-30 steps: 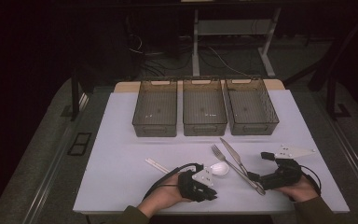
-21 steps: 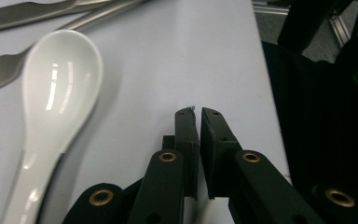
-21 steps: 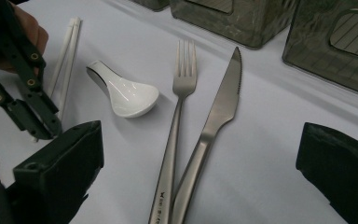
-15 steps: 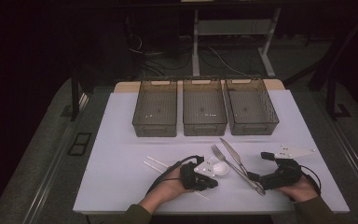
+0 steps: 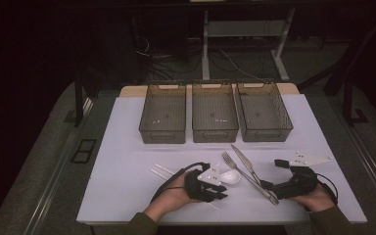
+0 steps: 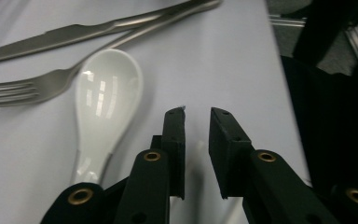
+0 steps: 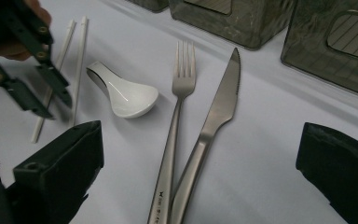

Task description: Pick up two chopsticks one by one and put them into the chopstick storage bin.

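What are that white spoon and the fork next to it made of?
The spoon looks like glazed ceramic, perhaps hard plastic: opaque white with sharp glossy reflections. The fork looks like brushed steel: grey, with a soft metallic sheen.

The left gripper (image 5: 219, 188) lies low over the desk near its front edge, held in the left hand (image 5: 174, 196); its jaws have just been opening, a narrow gap with nothing between. The right gripper (image 5: 267, 186) rests low, jaws spread wide

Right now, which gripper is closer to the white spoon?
Left. The left gripper sits right beside the white spoon, fingers next to its handle with nothing between them. The right gripper waits farther off, beyond the fork and knife.
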{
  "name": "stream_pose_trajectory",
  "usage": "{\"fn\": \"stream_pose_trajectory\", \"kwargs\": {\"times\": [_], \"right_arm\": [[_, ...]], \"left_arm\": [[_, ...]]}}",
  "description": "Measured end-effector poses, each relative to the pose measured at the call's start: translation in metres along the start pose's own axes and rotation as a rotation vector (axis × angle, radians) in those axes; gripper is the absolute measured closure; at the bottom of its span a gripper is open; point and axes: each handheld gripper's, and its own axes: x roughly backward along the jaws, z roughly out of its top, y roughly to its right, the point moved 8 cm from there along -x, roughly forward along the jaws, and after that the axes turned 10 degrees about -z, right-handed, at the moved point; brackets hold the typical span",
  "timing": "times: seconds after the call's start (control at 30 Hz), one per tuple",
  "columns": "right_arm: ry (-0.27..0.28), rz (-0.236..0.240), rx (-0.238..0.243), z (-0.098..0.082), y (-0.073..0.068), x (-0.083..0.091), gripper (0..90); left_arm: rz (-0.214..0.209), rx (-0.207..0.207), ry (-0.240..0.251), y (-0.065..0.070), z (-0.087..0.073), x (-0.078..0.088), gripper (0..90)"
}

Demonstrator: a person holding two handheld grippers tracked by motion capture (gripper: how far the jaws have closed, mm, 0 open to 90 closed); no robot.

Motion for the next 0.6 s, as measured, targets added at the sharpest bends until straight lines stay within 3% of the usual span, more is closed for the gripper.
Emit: {"fn": "stream_pose_trajectory", "kwargs": {"times": [0.23,0.47,0.6], "right_arm": [[-0.002,0.001,0.002,0.000,-0.001,0.000,0.8],[-0.003,0.001,0.002,0.000,0.000,0.000,0.8],[-0.004,0.001,0.003,0.000,-0.001,0.000,0.8]], "left_arm": [[-0.030,-0.006,-0.021,0.016,-0.012,0.004,74.3],[-0.040,-0.014,-0.072,0.015,-0.019,-0.006,76.0],[-0.039,-0.011,-0.066,0.014,-0.018,-0.006,81.1]]}}
